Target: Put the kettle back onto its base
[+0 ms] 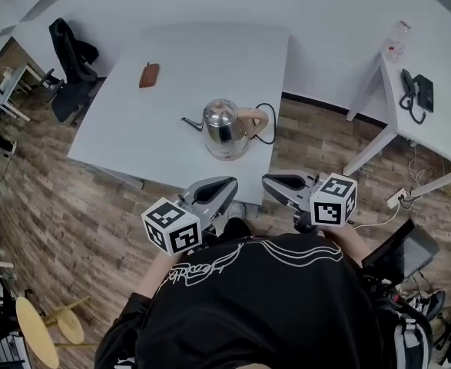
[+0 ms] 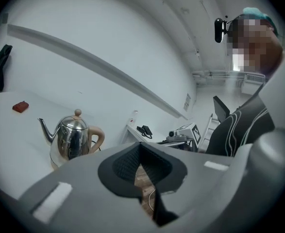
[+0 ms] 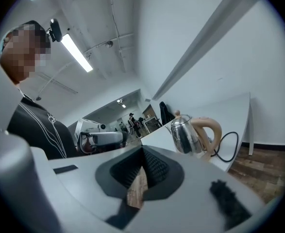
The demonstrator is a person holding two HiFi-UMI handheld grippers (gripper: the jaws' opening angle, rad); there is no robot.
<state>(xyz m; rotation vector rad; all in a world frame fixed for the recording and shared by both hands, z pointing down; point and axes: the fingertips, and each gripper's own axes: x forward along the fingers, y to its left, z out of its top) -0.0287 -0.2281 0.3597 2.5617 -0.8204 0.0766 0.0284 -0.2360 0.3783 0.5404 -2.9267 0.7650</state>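
The steel kettle (image 1: 223, 127) with a beige handle stands upright on its round base (image 1: 227, 155) near the front edge of the white table (image 1: 164, 121). A black cord (image 1: 268, 123) leads off to its right. Both grippers hang close to my chest, short of the table edge and apart from the kettle. My left gripper (image 1: 227, 184) is shut with nothing in it, and so is my right gripper (image 1: 269, 181). The kettle (image 2: 73, 139) shows left of the closed left gripper (image 2: 141, 152); the kettle (image 3: 186, 135) stands right of the closed right gripper (image 3: 143, 157).
A small brown case (image 1: 149, 75) lies at the table's far left. A second white table (image 1: 440, 129) with a black phone (image 1: 417, 92) stands to the right. A black chair (image 1: 71, 60) is at the far left, a yellow stool (image 1: 37, 329) on the wood floor.
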